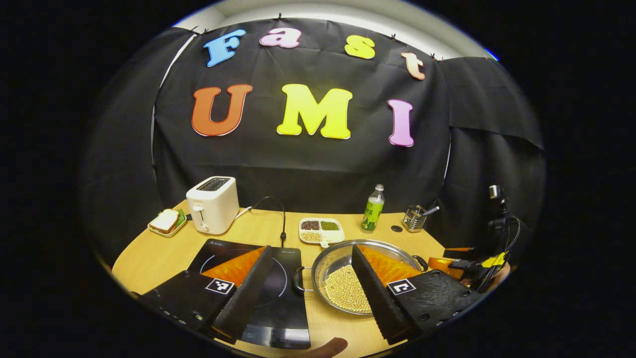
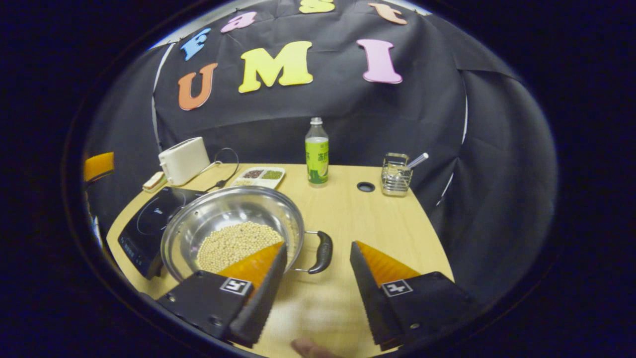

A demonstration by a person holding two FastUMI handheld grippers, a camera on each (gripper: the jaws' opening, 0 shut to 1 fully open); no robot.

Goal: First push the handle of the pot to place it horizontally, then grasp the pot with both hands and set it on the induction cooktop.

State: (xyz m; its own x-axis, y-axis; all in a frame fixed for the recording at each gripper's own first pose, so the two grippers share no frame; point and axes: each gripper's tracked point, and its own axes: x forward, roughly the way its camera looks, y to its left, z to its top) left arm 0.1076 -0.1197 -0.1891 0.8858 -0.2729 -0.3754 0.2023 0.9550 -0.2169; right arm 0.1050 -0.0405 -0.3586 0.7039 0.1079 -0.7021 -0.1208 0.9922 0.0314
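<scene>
Left gripper view: the left gripper (image 1: 303, 291) hangs wide open with nothing held, its fingers straddling the gap where the pot (image 1: 365, 283) sits just beside the induction cooktop (image 1: 278, 298) on the counter (image 1: 164, 248). The pot is a shallow, round, polished steel pan part-filled with pale beans (image 1: 348, 291), so I judge it rigid, slick-walled and fairly heavy, with a load that would slide if tilted. Its two dark looped handles, one facing the cooktop (image 1: 298, 278), are the best holds. In the right gripper view the right gripper (image 2: 318, 278) is likewise spread and empty, its far handle (image 2: 322, 252) lying between the fingers.
</scene>
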